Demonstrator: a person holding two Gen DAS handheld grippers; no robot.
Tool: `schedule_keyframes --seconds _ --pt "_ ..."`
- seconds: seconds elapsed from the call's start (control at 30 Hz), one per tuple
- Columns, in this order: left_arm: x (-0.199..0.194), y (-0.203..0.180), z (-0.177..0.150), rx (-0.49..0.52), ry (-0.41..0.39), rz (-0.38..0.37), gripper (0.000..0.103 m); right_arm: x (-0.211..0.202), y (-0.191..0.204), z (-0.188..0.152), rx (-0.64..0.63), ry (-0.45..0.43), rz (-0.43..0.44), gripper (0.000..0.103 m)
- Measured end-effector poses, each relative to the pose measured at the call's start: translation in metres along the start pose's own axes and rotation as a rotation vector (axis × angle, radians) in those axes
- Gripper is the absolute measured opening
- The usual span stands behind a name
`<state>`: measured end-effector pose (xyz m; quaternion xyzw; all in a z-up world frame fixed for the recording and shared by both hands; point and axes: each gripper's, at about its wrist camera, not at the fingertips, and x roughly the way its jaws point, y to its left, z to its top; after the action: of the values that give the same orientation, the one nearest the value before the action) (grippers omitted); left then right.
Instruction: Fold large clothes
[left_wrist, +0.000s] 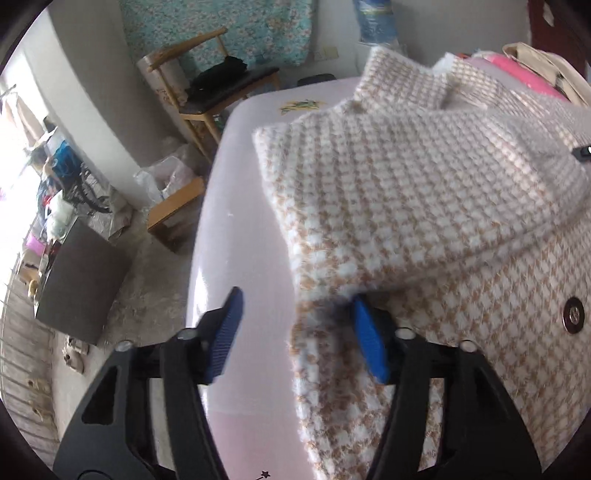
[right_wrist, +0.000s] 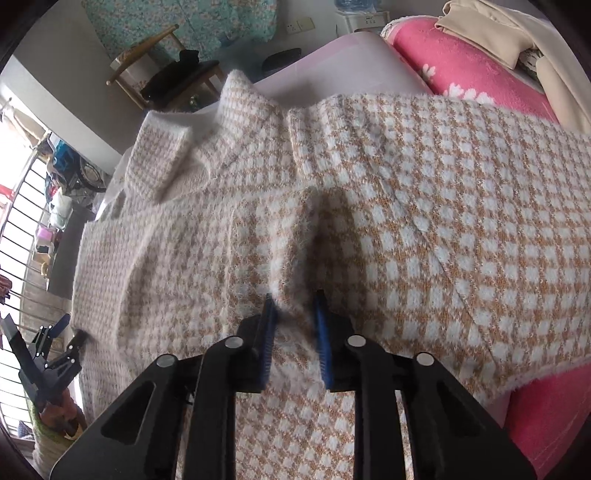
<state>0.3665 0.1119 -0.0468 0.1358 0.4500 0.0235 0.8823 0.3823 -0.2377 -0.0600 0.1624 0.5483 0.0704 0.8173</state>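
A beige and white houndstooth knit coat (left_wrist: 424, 192) lies on a pale pink bed sheet (left_wrist: 240, 240), collar at the far end and one sleeve folded across its body. A metal snap (left_wrist: 572, 314) shows on its front. My left gripper (left_wrist: 299, 321) is open at the coat's left edge. Its right pad rests against the fabric and its left pad hangs over the bare sheet. In the right wrist view my right gripper (right_wrist: 293, 310) is shut on a raised pinch of the coat (right_wrist: 406, 221) near its middle. The left gripper (right_wrist: 70, 330) also appears there at the coat's left edge.
A wooden chair (left_wrist: 218, 88) with dark clothes on it stands beyond the bed's far corner. A dark box (left_wrist: 81, 280) and bags sit on the floor to the left. A pink blanket (right_wrist: 461, 66) with cream clothing (right_wrist: 498, 33) on it lies right of the coat.
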Motion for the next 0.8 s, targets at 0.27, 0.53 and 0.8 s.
schedule_keyframes --seconds 0.27,0.53,0.8 --pt "-0.004 0.035 -0.014 -0.233 -0.016 -0.105 0.034 -0.017 0.029 0.017 -0.033 -0.048 0.048 0.009" --pt "-0.031 0.051 -0.028 -0.268 -0.051 -0.237 0.035 0.005 0.012 0.016 -0.025 -0.046 -0.032 0.009" --pt "-0.052 0.064 0.007 -0.341 -0.119 -0.393 0.036 -0.024 0.008 0.016 -0.026 -0.153 -0.009 0.026"
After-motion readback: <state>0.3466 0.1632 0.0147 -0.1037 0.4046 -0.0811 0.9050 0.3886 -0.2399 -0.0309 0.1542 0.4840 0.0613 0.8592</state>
